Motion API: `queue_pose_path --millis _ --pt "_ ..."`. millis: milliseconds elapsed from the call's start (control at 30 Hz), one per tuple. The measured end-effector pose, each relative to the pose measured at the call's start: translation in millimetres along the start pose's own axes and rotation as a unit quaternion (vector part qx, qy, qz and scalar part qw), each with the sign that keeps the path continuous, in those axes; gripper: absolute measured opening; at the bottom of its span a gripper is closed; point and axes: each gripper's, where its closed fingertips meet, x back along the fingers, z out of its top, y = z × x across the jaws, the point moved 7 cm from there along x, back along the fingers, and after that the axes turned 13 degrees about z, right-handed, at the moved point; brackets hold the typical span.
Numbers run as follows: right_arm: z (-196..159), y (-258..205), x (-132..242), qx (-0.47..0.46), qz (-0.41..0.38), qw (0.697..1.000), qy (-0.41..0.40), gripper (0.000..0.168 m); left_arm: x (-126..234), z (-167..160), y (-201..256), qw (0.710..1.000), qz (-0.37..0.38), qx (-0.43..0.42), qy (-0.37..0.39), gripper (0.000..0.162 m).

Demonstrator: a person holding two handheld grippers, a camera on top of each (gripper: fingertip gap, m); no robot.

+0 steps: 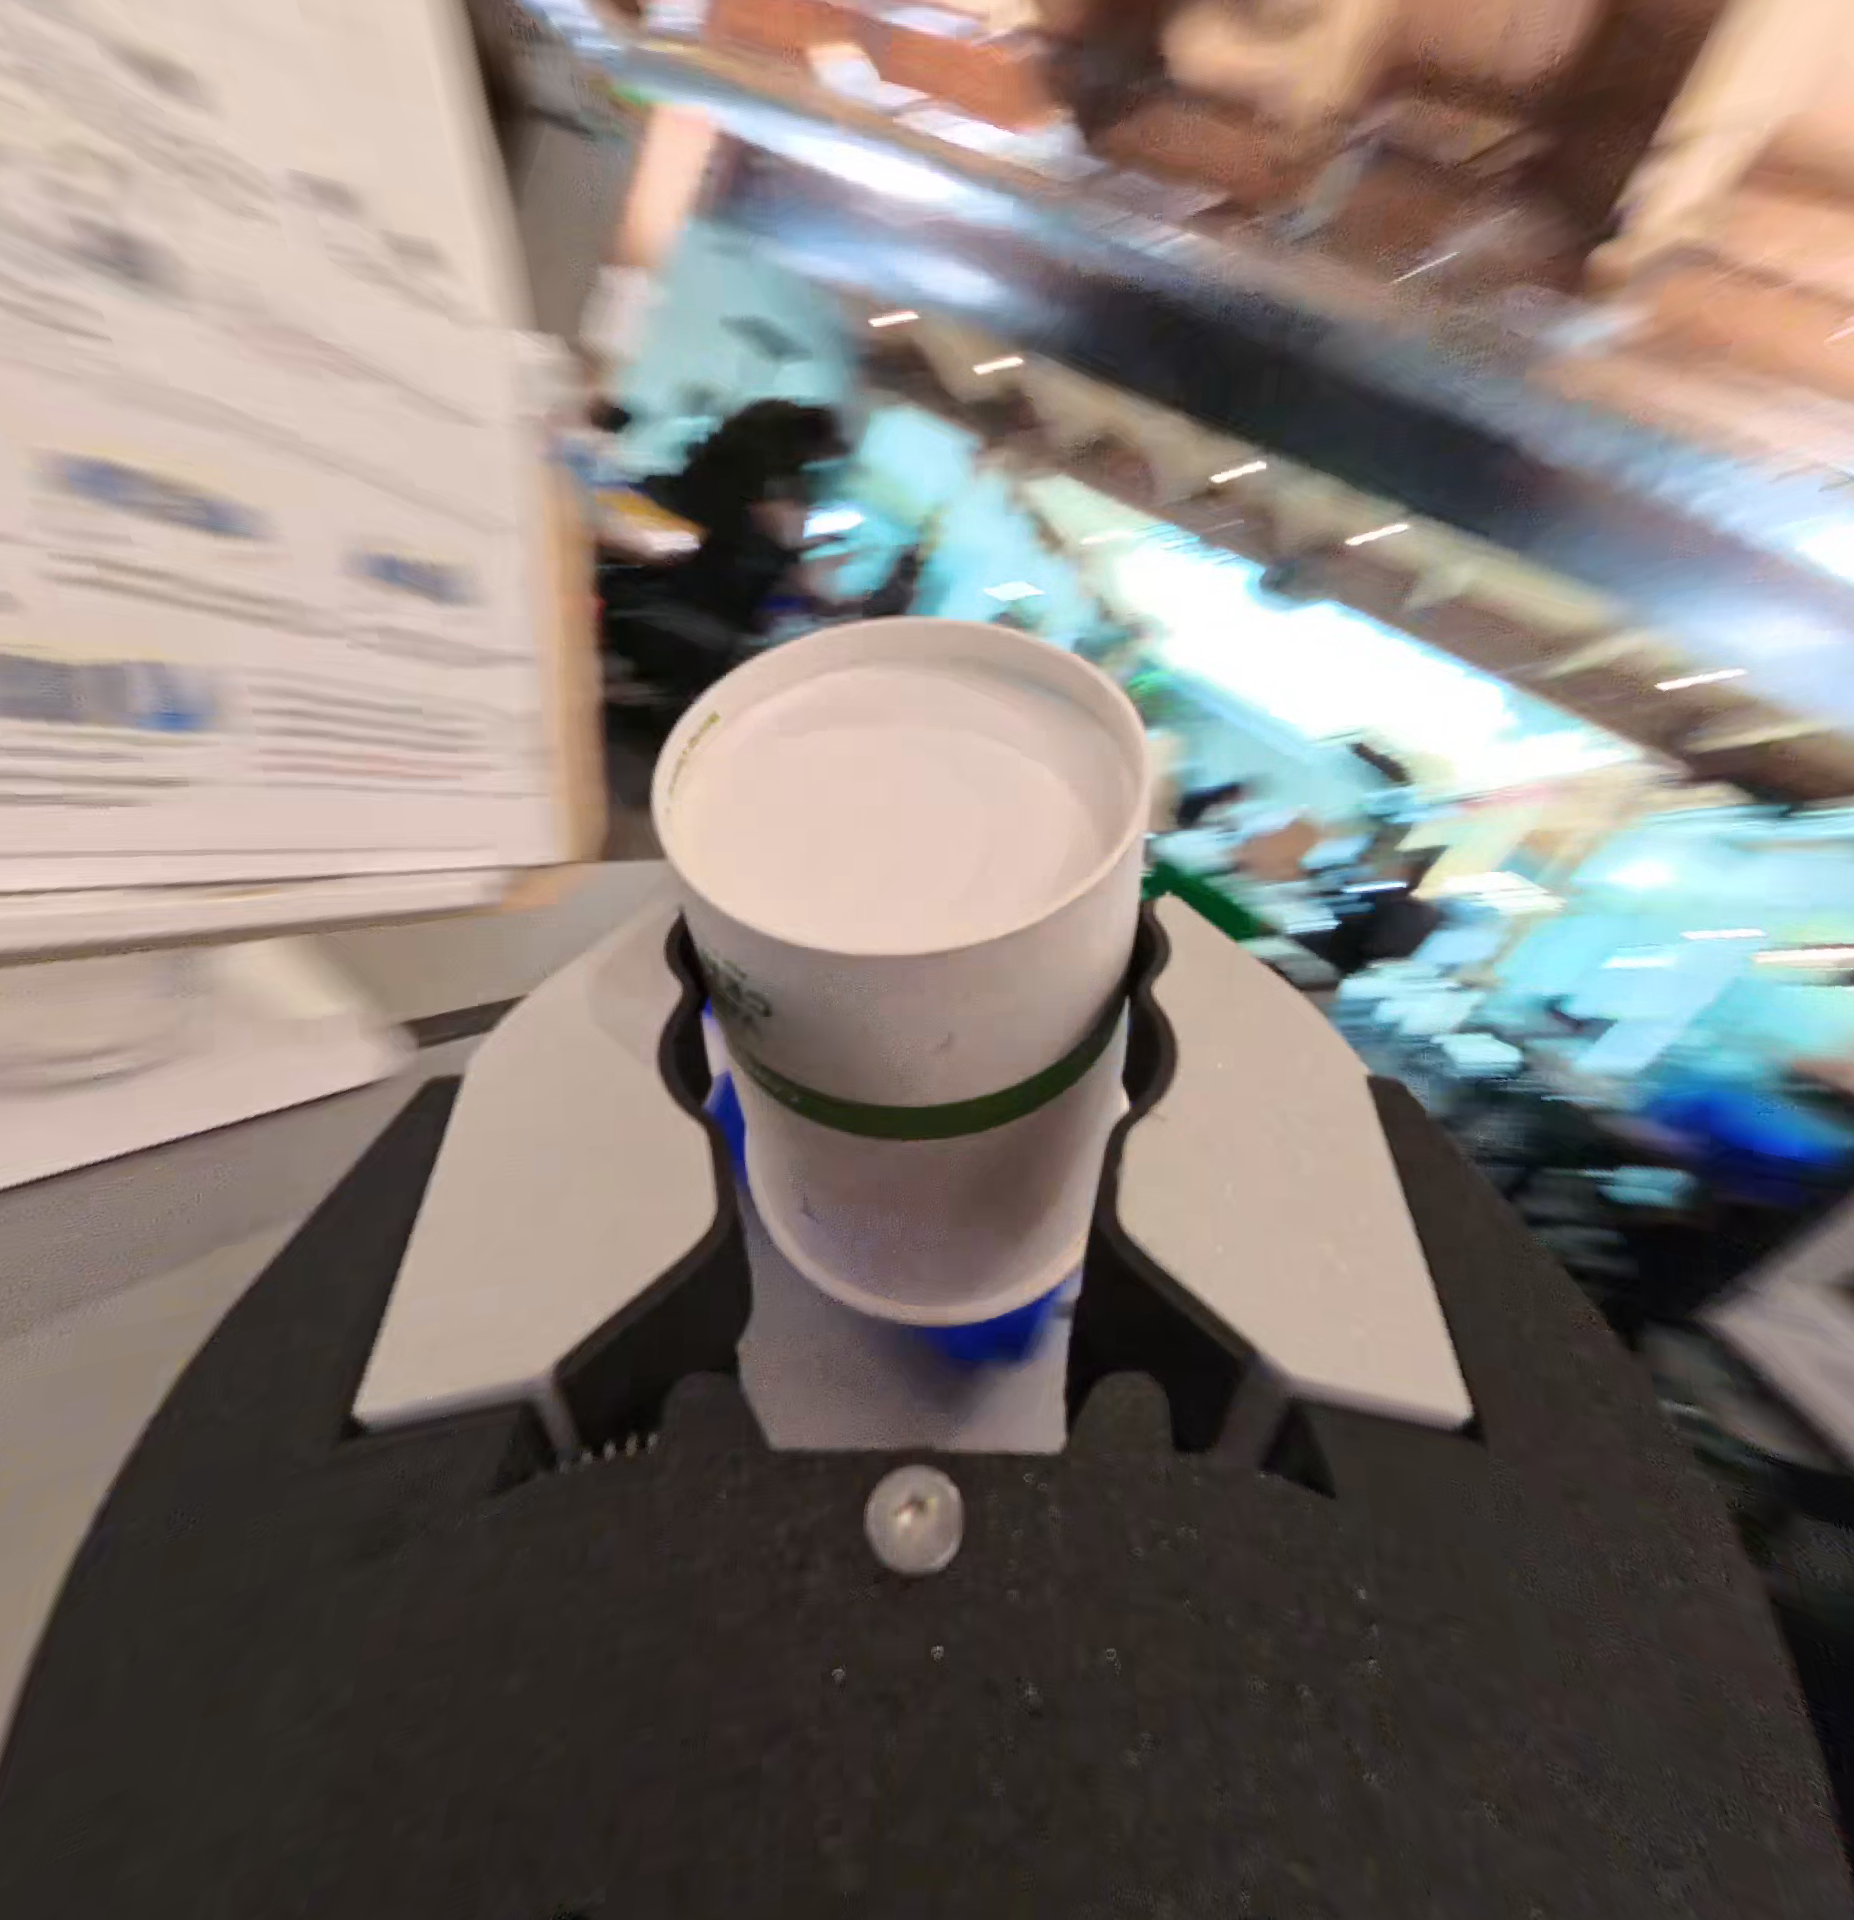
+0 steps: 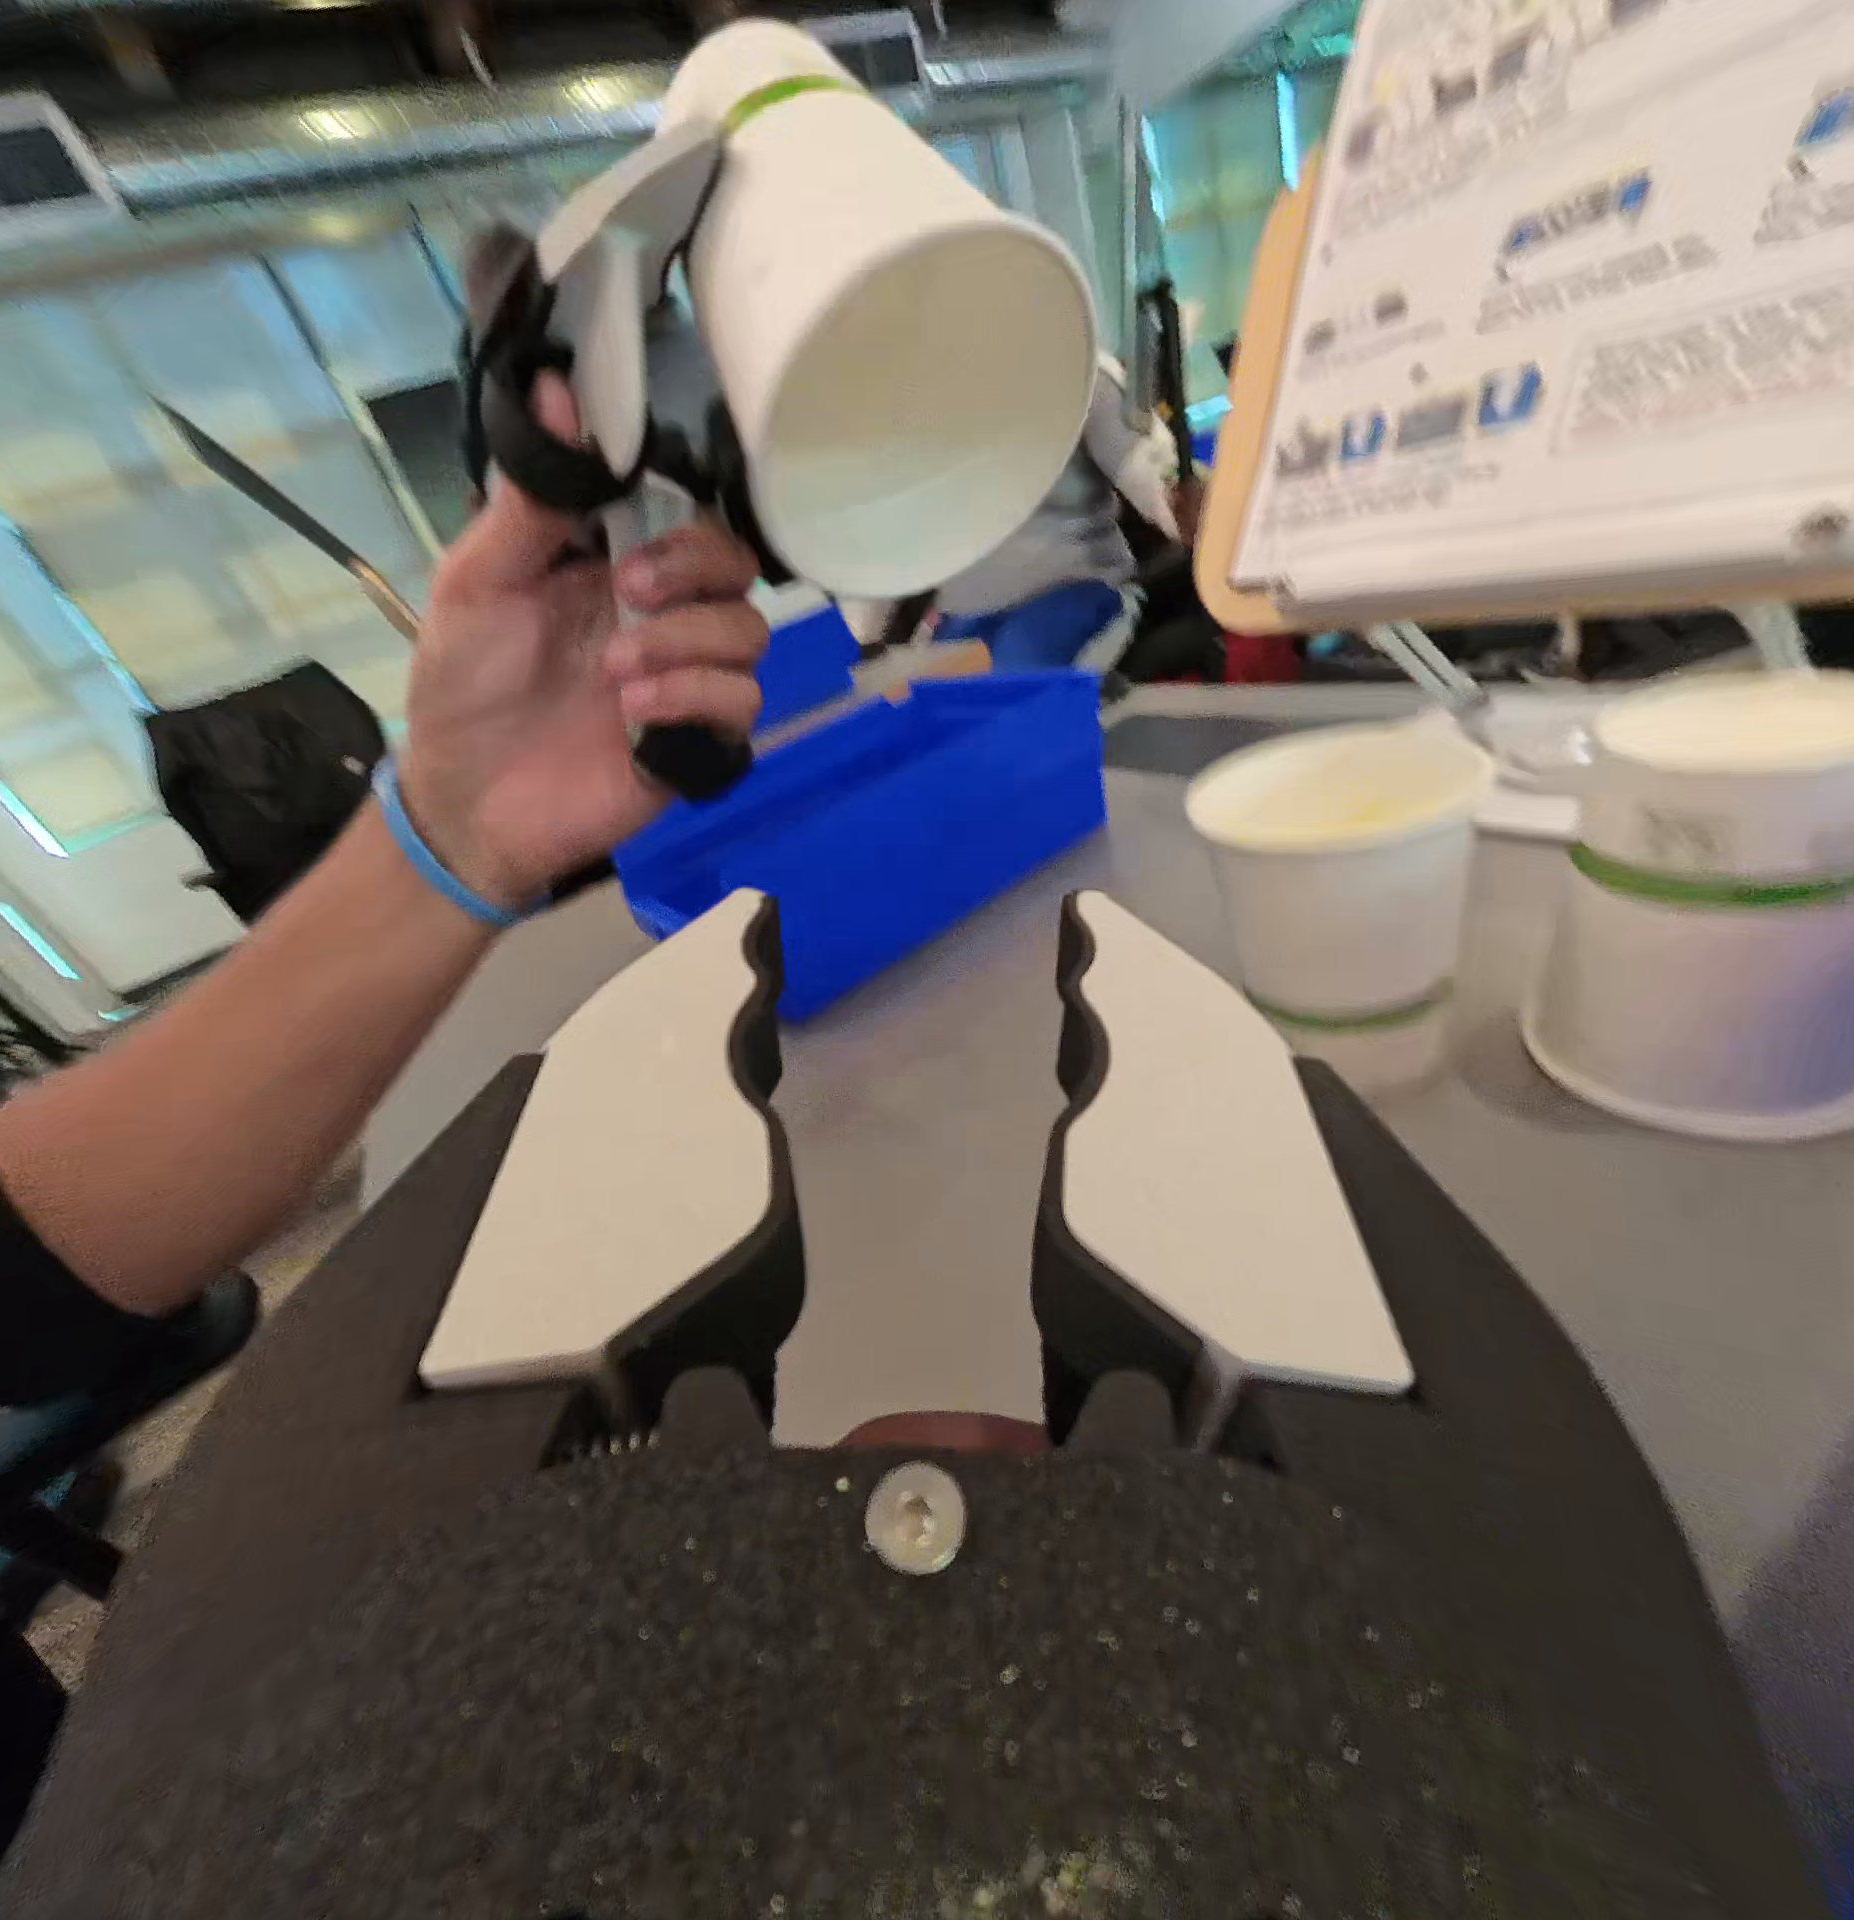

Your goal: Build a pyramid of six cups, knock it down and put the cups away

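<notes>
The left hand-held gripper [image 1: 907,997] clamps a green-banded white cup [image 1: 902,935] with blurred print; the right hand-held gripper [image 2: 912,935] gapes empty.

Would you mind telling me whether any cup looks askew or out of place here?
Only the held cup: the left gripper clamps it tilted in mid-air. The two table cups stand upright, undamaged.
</notes>
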Motion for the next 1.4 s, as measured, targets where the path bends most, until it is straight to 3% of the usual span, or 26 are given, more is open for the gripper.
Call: queue_pose_path --millis 67,200,267,367,433,633,800,933,1000,1067,1267,1400 --pt "22 -3 -19 0.019 0.041 0.998 0.034 0.053 1 5 21 0.993 -0.104 0.05 0.026 0.078" --pt "63 -22 -52 0.03 0.14 0.982 0.122 0.053 -10 -3 30 0.99 -0.129 0.05 0.014 0.078" --pt "73 -24 -64 0.031 0.147 0.978 0.145 0.05 -14 -5 34 0.986 -0.148 0.073 0.02 0.078" --pt "79 -23 -72 0.014 0.164 0.969 0.183 0.029 -18 -9 33 0.984 -0.151 0.09 0.02 0.078" --pt "81 -18 -70 -0.006 0.163 0.962 0.218 0.006 -20 -13 32 0.984 -0.152 0.092 0.018 0.078" --pt "73 -9 -63 -0.062 0.163 0.959 0.224 0.002 -18 -25 27 0.99 -0.121 0.067 0.009 0.079" --pt "94 -5 -18 0.022 0.08 0.979 0.187 0.002 9 -51 13 0.999 -0.027 0.005 -0.02 0.097" --pt "154 17 43 0.181 -0.09 0.978 0.051 0.002 40 -94 -7 0.99 0.095 -0.073 -0.07 0.097" --pt "185 38 67 0.229 -0.167 0.957 -0.068 0.002 52 -116 -16 0.98 0.143 -0.104 -0.092 0.098" --pt "203 67 83 0.213 -0.211 0.93 -0.212 0.002 61 -133 -23 0.972 0.167 -0.131 -0.097 0.097" --pt "201 150 93 0.111 -0.21 0.822 -0.517 0.002 67 -147 -33 0.948 0.249 -0.155 -0.124 0.093" --pt "182 185 83 0.064 -0.173 0.77 -0.611 0.002 67 -148 -28 0.944 0.248 -0.177 -0.123 0.089"
